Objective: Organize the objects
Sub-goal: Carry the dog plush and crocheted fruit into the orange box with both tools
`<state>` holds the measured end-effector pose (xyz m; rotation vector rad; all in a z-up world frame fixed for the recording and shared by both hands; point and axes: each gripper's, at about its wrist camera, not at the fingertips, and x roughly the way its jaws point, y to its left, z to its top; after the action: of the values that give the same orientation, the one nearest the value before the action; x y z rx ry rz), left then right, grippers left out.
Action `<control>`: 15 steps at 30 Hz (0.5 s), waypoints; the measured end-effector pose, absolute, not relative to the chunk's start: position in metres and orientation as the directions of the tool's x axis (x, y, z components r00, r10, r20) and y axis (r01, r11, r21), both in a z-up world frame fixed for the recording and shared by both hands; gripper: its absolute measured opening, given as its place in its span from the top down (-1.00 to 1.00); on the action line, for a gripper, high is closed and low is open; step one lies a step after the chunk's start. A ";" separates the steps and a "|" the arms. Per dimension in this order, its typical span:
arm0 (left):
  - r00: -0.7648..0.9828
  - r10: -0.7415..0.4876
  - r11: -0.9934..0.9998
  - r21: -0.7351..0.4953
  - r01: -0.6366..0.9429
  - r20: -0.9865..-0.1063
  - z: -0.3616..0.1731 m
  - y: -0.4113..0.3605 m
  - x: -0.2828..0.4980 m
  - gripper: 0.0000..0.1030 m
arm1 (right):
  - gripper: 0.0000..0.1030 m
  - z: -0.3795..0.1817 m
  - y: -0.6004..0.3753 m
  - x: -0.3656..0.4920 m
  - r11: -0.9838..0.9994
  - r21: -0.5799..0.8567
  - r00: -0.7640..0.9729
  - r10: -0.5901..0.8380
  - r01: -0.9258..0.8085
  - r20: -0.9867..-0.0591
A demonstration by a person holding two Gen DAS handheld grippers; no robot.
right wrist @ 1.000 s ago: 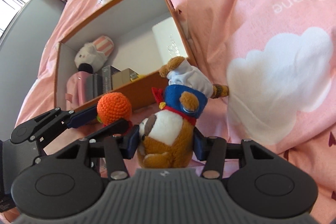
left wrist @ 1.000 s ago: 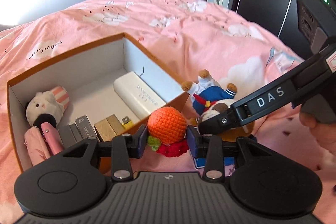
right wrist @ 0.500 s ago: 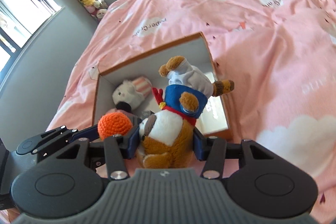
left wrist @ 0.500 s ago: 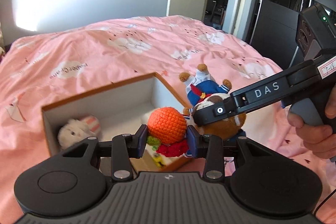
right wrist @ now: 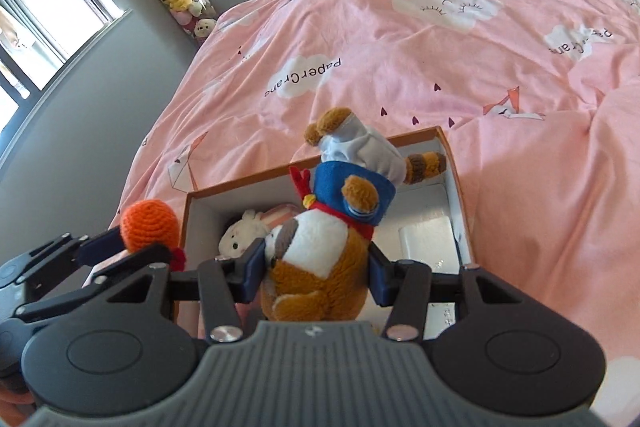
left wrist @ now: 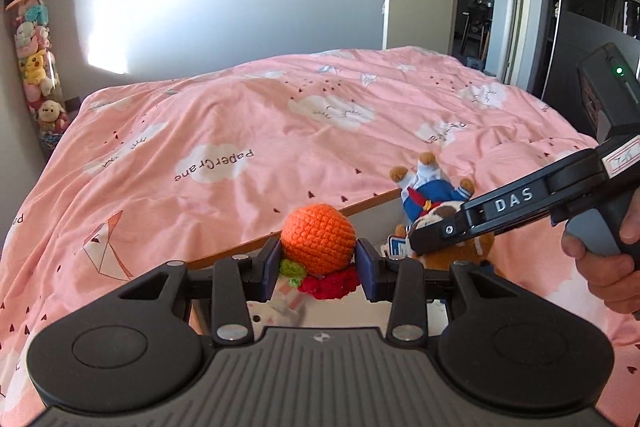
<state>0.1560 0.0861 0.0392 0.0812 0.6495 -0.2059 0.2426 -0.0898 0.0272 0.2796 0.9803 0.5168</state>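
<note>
Toys are hanging in both grippers above the box (right wrist: 450,163) on the pink bed (left wrist: 248,115). The left gripper (left wrist: 318,265) is pointing flat across the bed, and its fingers are squeezing an orange ball (left wrist: 318,244) made of yarn, with red and green bits under it. The right gripper (right wrist: 318,267) is tilting down over the box and pinching a brown and white bear (right wrist: 320,259) by its head. The bear is hanging upside down, wearing a blue shirt and white pants. A white bunny (right wrist: 240,241) is lying inside the box.
</note>
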 end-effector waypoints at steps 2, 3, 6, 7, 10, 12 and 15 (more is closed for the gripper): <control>0.766 -0.151 0.979 0.011 0.202 -0.625 0.032 0.091 0.165 0.12 | -0.03 0.013 -0.083 0.256 0.834 0.486 0.410 0.551 -0.261 -0.726; 0.760 -0.145 0.981 0.010 0.196 -0.634 0.029 0.092 0.169 0.12 | -0.03 0.006 -0.080 0.262 0.829 0.503 0.397 0.558 -0.242 -0.729; 0.738 -0.142 0.981 0.005 0.193 -0.659 0.018 0.095 0.179 0.12 | -0.03 -0.014 -0.068 0.275 0.831 0.516 0.383 0.554 -0.207 -0.739; 0.733 -0.138 0.981 0.009 0.193 -0.666 0.014 0.096 0.182 0.12 | -0.03 -0.020 -0.064 0.280 0.833 0.516 0.380 0.551 -0.198 -0.743; 0.717 -0.121 0.983 0.016 0.181 -0.686 0.003 0.098 0.191 0.12 | -0.03 -0.036 -0.053 0.293 0.837 0.519 0.356 0.545 -0.173 -0.759; 0.710 -0.116 0.985 0.013 0.174 -0.695 -0.004 0.100 0.197 0.12 | -0.03 -0.047 -0.046 0.300 0.840 0.519 0.336 0.540 -0.159 -0.772; 0.696 -0.112 0.986 0.007 0.166 -0.709 -0.013 0.103 0.203 0.12 | -0.03 -0.063 -0.037 0.308 0.840 0.525 0.306 0.540 -0.137 -0.784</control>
<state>0.2029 0.1028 -0.0130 0.0725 0.7855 -0.1553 0.3084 -0.0374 -0.0630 0.3957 1.1820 0.4640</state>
